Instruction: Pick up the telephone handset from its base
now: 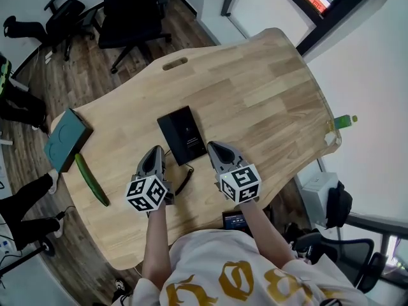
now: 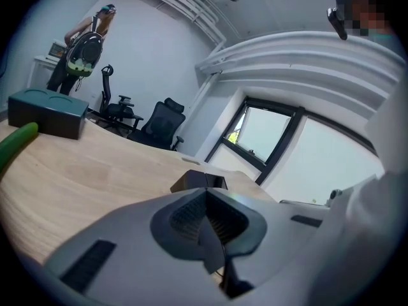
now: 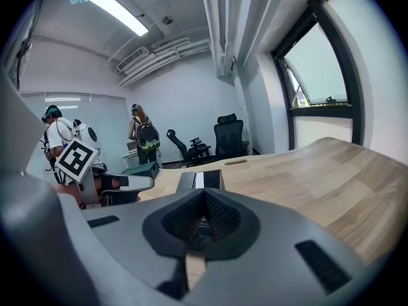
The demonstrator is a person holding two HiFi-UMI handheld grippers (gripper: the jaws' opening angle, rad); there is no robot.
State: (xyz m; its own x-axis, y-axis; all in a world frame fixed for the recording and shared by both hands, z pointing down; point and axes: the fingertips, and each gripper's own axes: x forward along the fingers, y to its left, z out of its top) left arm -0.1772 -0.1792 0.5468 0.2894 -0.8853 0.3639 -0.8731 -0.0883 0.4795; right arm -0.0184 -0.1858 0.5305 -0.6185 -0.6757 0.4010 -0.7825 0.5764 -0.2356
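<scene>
The black telephone [image 1: 182,134] lies flat on the wooden table [image 1: 268,101], its handset resting on the base. Its coiled cord [image 1: 185,180] trails toward the near edge. My left gripper [image 1: 155,151] hovers at the phone's near left corner, jaws shut and holding nothing. My right gripper [image 1: 213,147] sits just right of the phone's near end, also shut and empty. In the left gripper view the phone [image 2: 199,180] shows just past the closed left gripper [image 2: 205,192]. In the right gripper view the phone [image 3: 201,180] lies straight ahead of the closed right gripper [image 3: 204,195].
A teal box [image 1: 67,138] and a green cucumber [image 1: 92,179] lie at the table's left edge. A green bottle [image 1: 343,121] stands by the right edge. Office chairs [image 1: 131,11] stand beyond the far side. People with backpacks [image 3: 145,139] stand in the background.
</scene>
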